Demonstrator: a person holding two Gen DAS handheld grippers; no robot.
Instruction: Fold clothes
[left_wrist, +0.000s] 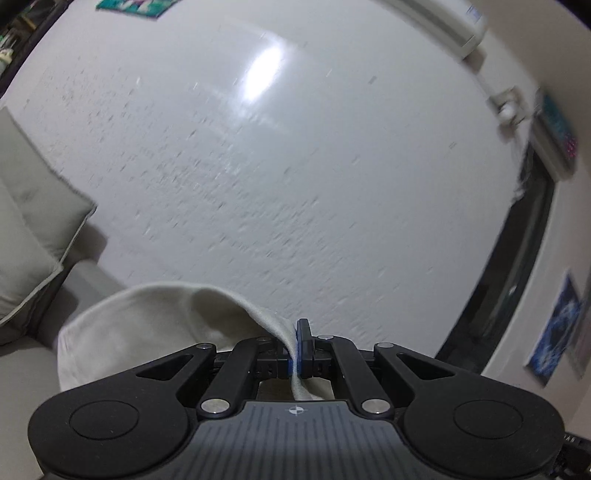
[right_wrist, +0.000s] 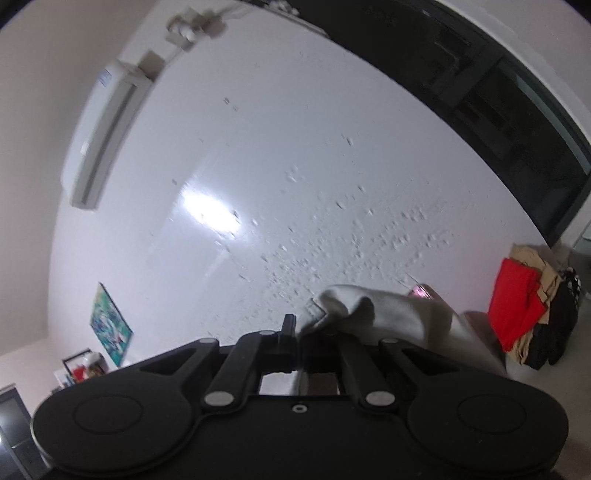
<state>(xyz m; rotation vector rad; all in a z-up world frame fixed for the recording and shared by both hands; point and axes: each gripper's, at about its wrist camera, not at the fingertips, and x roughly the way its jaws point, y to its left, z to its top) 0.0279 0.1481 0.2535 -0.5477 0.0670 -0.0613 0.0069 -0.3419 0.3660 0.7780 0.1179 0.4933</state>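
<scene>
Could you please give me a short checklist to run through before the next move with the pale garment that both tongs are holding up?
1. Left tongs shut on the off-white fleecy garment: ok, cloth is pinched between the blue pads.
2. Right tongs shut on the same garment: ok, though one finger is hidden by cloth.
3. Garment lifted: ok, both cameras face the white ceiling.
4. Garment hangs flat between the tongs: cannot tell, only bunched edges show.
5. Landing surface below: cannot tell, out of view.
6. Pile of red, tan and black clothes apart from the garment: ok.
</scene>
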